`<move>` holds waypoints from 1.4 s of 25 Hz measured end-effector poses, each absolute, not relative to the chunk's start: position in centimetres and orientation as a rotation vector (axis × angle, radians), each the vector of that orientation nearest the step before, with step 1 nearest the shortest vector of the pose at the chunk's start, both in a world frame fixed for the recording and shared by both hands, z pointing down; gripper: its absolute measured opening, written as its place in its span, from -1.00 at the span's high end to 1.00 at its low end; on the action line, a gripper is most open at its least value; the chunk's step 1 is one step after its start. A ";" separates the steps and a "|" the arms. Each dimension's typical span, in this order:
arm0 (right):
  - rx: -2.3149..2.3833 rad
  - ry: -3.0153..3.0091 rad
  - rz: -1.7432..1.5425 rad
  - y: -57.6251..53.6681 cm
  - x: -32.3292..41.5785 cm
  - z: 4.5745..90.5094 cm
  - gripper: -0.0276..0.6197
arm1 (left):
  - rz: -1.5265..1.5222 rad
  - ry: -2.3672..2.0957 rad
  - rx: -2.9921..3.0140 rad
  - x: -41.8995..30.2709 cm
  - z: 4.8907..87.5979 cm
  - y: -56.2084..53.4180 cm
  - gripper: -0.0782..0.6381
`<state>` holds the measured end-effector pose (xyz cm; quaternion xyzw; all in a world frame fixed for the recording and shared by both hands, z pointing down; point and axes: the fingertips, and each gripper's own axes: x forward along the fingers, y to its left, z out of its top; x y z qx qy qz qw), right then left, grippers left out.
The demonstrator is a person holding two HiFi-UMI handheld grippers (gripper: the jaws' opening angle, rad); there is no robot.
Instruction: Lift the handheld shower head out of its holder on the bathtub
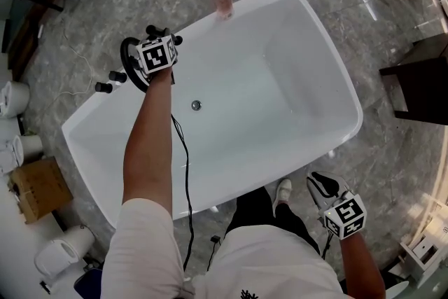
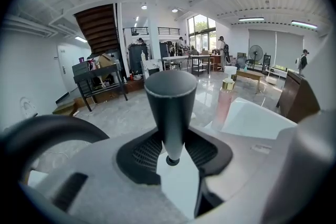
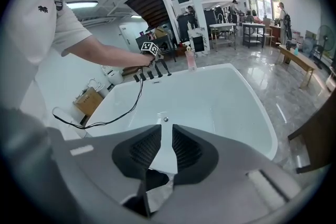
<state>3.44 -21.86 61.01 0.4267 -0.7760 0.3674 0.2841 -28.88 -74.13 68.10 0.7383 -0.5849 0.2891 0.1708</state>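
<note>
Your left gripper (image 2: 172, 150) is closed partway on the shower head (image 1: 130, 65). Its dark tapered handle (image 2: 170, 107) stands upright between the two pads, which bear on its sides, and the round black head sits just beyond the jaws. The shower head is above the bathtub's (image 1: 308, 45) far long rim, just beside the black tap knobs (image 1: 105, 86) mounted on that rim. Whether it has cleared its holder cannot be told. Your right gripper (image 3: 163, 136) holds nothing. Its jaws stand nearly together with only a narrow slit between the pads, and it hangs outside the bathtub's near rim, over the floor beside your shoe (image 1: 283, 189). A black cable (image 1: 186, 178) runs from your left arm across the bathtub's inside and over its near rim. The drain (image 1: 197, 106) lies in the bathtub's floor. A pink bottle (image 1: 223, 2) stands on the far rim, toward the bathtub's end.
</note>
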 end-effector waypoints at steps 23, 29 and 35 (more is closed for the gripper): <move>1.122 -2.196 0.891 -19.4 3.0 57.9 0.72 | 0.778 -1.656 2.207 -27.3 58.4 -66.7 0.39; 1.078 -2.236 0.857 -18.5 3.3 57.2 0.79 | 0.787 -1.659 2.239 -26.4 55.7 -63.9 0.39; 1.068 -2.275 0.824 -17.5 4.1 56.5 0.83 | 0.773 -1.663 2.270 -25.4 53.0 -60.7 0.39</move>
